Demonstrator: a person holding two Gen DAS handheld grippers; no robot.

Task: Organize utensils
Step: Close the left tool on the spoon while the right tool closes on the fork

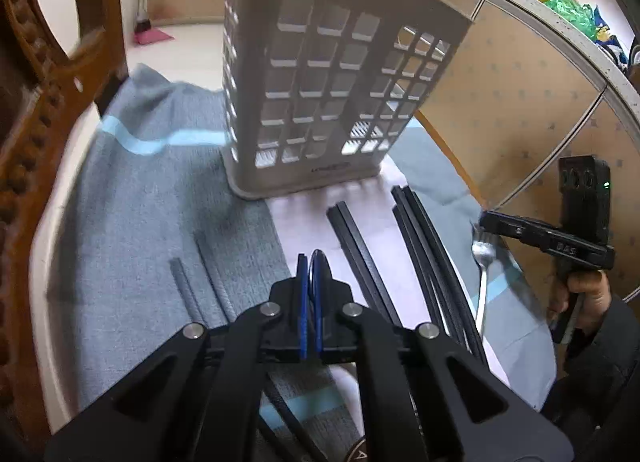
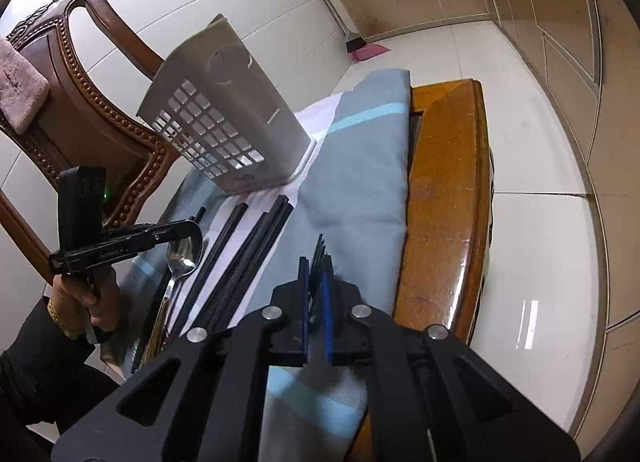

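Both claws pinched tight now, left gripper (image 1: 311,266) apparently nipping the spoon (image 2: 182,258) by its bowl, right gripper (image 2: 316,268) clamping the fork (image 1: 482,258) tines, chopsticks (image 1: 420,246) lying between, each ready to lift toward the slotted caddy (image 1: 320,174) at twelve o'clock.

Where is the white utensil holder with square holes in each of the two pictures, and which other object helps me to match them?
Left wrist view: the white utensil holder stands upright at upper centre, on the blue-grey cloth, beyond the black chopsticks.
Right wrist view: the holder is at upper left of centre and looks tilted, in front of the wooden chair.
Shared landmark: the black chopsticks, lying just before the holder's base.
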